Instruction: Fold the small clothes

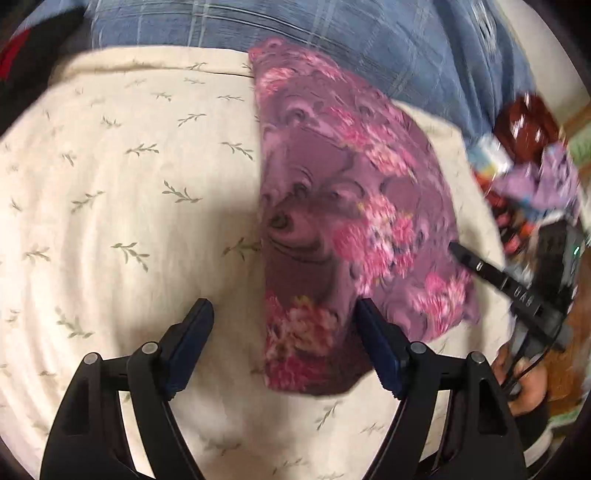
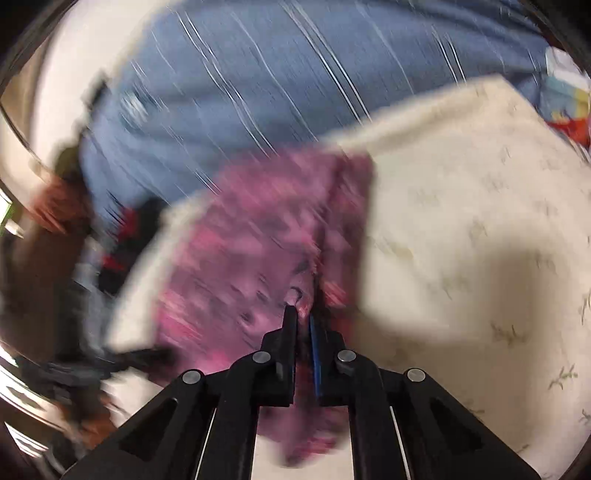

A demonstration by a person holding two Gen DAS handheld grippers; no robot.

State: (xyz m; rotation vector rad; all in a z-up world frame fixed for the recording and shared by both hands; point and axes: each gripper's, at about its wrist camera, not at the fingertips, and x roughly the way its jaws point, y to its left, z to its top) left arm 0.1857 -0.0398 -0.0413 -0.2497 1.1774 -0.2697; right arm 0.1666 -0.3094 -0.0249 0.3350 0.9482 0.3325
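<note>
Purple flowered garment [image 1: 343,206] lies on the cream leaf-print cloth [image 1: 122,192], its far end reaching the blue checked fabric [image 1: 295,29] behind. Looks already doubled lengthwise, w/ one long straight edge down its left side in the left wrist view; can't tell how many layers, both views blurred.

Left claw [image 1: 284,314] is wide open, nothing held: one finger over bare cream cloth, the other over the near end of the garment, straddling its straight edge. No pinch yet.

Right claw [image 2: 303,317] is closed tight, a pucker of the purple fabric bunched at the tips, so prob gripping the garment near its near end. In the left view the right claw shows as a dark bar [image 1: 480,266] coming in from the right side of the garment.

Progress, as a guess: first fold done, piece roughly mid-way. Left to do: left claw takes the near edge, then a crosswise fold toward the far end & flatten. Heap of mixed cloth [image 1: 535,177] at the right may be more pieces to do
</note>
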